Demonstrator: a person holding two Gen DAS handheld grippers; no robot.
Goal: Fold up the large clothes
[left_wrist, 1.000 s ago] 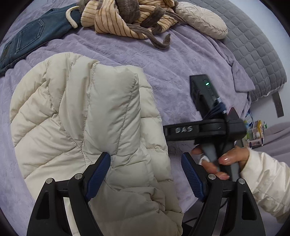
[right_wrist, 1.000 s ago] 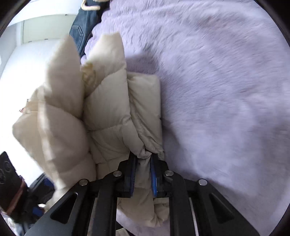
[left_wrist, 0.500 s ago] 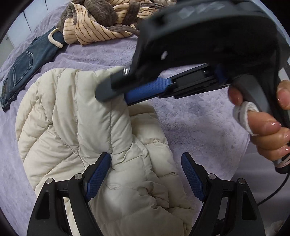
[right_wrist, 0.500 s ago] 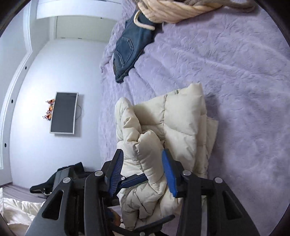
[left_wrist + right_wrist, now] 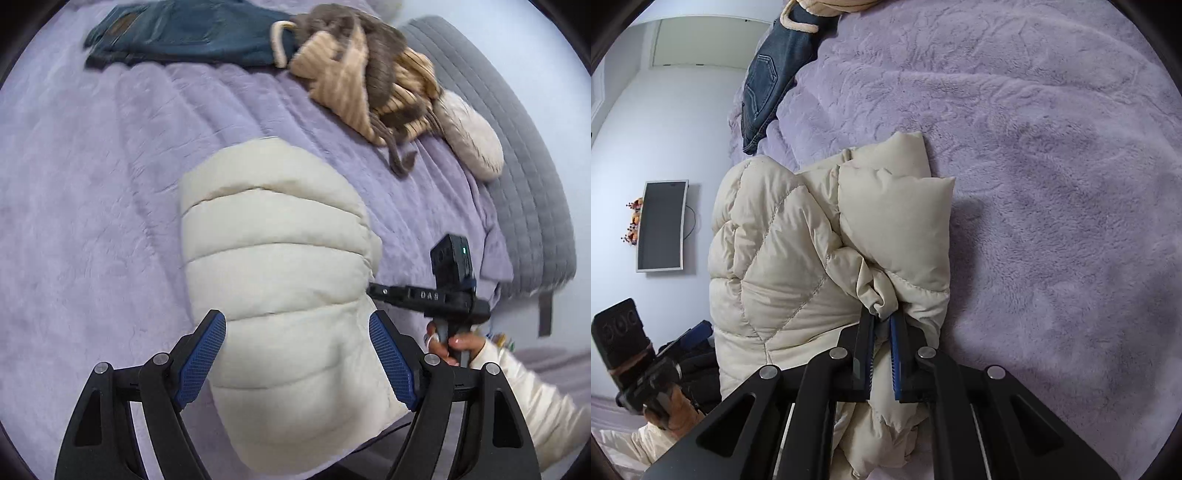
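Observation:
A cream puffer jacket (image 5: 277, 258) lies folded in a thick bundle on the purple blanket (image 5: 92, 184). My left gripper (image 5: 297, 354) hovers over its near end, open, blue pads either side of the bundle without pressing it. To the right, my right gripper (image 5: 373, 290) meets the jacket's edge, held by a hand (image 5: 454, 343) in a cream sleeve. In the right wrist view the right gripper (image 5: 882, 317) has its jaws closing tight on a bunched seam of the jacket (image 5: 783, 258), pads pressing the fabric. The left gripper's own body shows at lower left.
Blue jeans (image 5: 192, 33) and a tan and brown striped garment (image 5: 369, 85) lie at the far side of the bed. A round cream cushion (image 5: 469, 144) rests by a grey quilted cover (image 5: 528, 166). A dark screen (image 5: 661, 225) hangs on the wall beyond the bed's edge.
The right gripper opened, swung across over the jacket, then shut again on a seam at its edge. The jacket is now a tighter bundle. The left gripper shifted sideways and rolled, staying open.

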